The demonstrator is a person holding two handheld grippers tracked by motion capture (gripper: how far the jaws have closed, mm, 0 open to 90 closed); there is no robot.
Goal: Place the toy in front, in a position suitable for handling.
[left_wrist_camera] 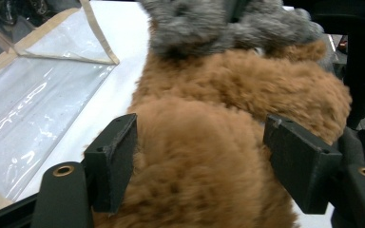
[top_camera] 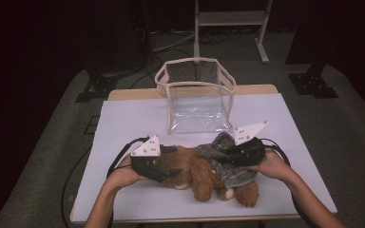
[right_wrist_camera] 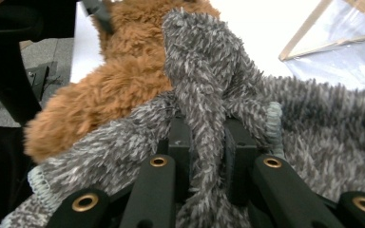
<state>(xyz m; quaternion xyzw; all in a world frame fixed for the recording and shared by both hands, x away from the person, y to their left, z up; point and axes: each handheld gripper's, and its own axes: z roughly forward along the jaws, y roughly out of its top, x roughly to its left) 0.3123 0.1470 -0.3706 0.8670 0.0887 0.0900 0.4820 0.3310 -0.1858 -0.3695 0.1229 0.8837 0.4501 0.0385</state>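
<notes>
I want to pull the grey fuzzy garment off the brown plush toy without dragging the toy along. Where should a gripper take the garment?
Grip a raised fold of the grey garment, from the toy's right end, as the right gripper does: the loose pile bunches into a thin ridge that fits between the jaws. The left gripper straddles the brown plush toy to steady it.

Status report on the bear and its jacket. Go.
Right gripper shut on grey jacket. Left gripper astride brown bear, fingers at fur. Nothing in the way.

Brown plush bear (top_camera: 197, 172) lies on its side on the counter (top_camera: 123, 123), near front edge. Grey fuzzy garment (top_camera: 225, 161) half on, bunched over its upper body, one fold pulled up.
</notes>
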